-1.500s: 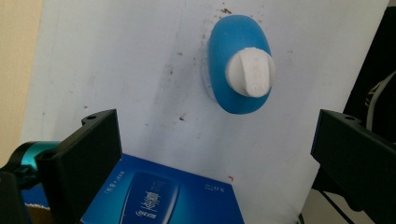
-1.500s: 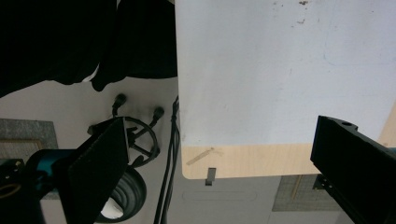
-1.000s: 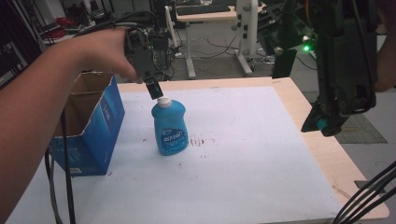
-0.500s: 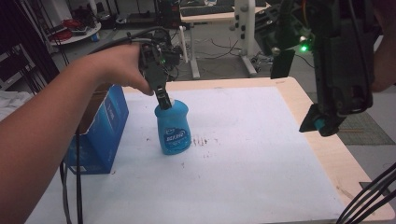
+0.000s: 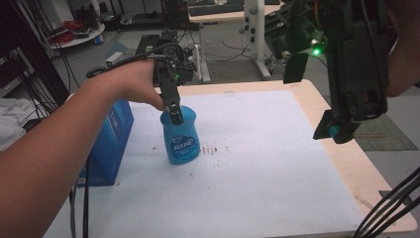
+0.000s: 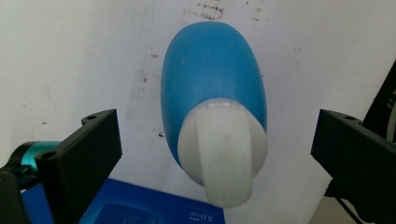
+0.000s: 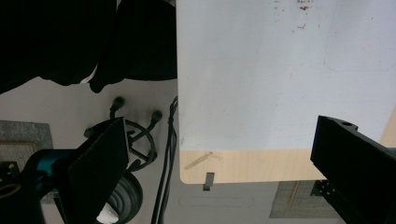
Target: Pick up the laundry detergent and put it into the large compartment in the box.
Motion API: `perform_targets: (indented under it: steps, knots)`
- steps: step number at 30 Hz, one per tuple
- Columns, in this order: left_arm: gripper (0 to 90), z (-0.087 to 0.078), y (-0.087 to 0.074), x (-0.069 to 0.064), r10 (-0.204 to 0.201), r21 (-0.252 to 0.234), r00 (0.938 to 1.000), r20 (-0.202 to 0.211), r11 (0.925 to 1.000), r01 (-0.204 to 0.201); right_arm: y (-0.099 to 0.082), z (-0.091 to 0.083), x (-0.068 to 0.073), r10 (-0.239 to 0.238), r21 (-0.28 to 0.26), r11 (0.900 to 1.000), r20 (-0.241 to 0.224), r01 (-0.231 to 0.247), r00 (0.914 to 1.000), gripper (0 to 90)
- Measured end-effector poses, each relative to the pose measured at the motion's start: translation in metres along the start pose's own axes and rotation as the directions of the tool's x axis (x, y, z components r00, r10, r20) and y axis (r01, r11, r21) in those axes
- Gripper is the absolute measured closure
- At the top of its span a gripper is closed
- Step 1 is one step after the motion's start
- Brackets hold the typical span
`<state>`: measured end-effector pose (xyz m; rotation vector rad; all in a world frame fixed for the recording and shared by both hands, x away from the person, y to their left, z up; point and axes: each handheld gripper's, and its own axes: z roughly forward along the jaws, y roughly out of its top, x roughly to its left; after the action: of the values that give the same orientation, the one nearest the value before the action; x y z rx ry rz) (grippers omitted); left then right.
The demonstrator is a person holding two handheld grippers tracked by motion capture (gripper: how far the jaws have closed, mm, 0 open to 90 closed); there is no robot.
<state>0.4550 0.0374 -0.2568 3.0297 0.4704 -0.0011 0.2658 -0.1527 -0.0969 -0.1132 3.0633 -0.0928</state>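
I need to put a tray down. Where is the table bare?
Free: the white table top right of the blue bottle, out to the wooden edge, and the near strip before it. Crowded: the left edge, where the blue box, bottle and left gripper cluster.

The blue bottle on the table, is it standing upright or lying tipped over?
Upright. In the high view the blue bottle stands on its base on the table; the left gripper view looks down on its white cap.

blue box (image 5: 113, 144) | left of white mat (image 5: 257, 163) | wooden table (image 5: 341, 168)
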Motion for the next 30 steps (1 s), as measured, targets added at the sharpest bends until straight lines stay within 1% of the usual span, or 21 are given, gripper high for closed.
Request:
perform_targets:
  steps: [3,4,5,8,11,13,15,18,23,26,30]
  knots:
    - [1.8,0.003,0.002,0.0,-0.005,0.009,1.0,0.001,1.0,0.005,0.0,0.001,-0.001,0.0,0.0,1.0,-0.004,0.0,1.0,3.5]
    - [1.8,0.008,0.004,0.002,-0.004,0.013,1.0,-0.003,0.9999,0.004,0.0,0.004,-0.002,0.001,0.001,1.0,-0.008,-0.001,1.0,3.5]
    - [1.8,0.009,0.005,0.002,-0.007,0.013,1.0,-0.001,0.9999,0.007,-0.001,0.005,-0.003,0.008,0.003,1.0,-0.01,-0.008,0.9999,3.5]
    - [1.8,0.014,0.005,0.004,-0.013,0.02,0.9999,0.0,0.9997,0.013,-0.001,0.006,-0.004,0.007,0.005,1.0,-0.012,-0.007,0.9999,3.5]
    - [1.8,0.019,0.005,0.005,-0.018,0.014,0.9998,0.001,0.9997,0.018,-0.001,0.007,-0.005,0.007,0.003,1.0,-0.013,-0.007,0.9999,3.5]
    - [1.8,0.02,0.005,0.006,-0.02,0.016,0.9998,-0.001,0.9997,0.02,-0.001,0.007,-0.005,0.004,0.002,1.0,-0.013,-0.004,0.9999,3.5]
    - [1.8,0.023,0.005,0.006,-0.026,0.013,0.9996,0.006,0.9996,0.026,0.0,0.007,-0.006,0.004,0.004,1.0,-0.016,-0.004,0.9999,3.5]
    - [1.8,0.026,0.006,0.005,-0.019,0.022,0.9998,0.006,0.9996,0.019,0.0,0.008,-0.007,0.003,0.002,1.0,-0.017,-0.003,0.9999,3.5]
    - [1.8,0.03,0.007,0.005,-0.022,0.006,0.9997,-0.002,0.9997,0.022,0.001,0.009,-0.007,0.005,0.008,1.0,-0.022,-0.005,0.9997,3.5]
    - [1.8,0.032,0.007,0.006,-0.018,0.009,0.9998,0.002,0.9998,0.018,0.002,0.009,-0.008,0.003,0.008,1.0,-0.021,-0.003,0.9998,3.5]
    - [1.8,0.036,0.006,0.006,-0.024,0.01,0.9997,0.004,0.9997,0.024,0.002,0.01,-0.009,0.003,0.006,1.0,-0.021,-0.003,0.9998,3.5]
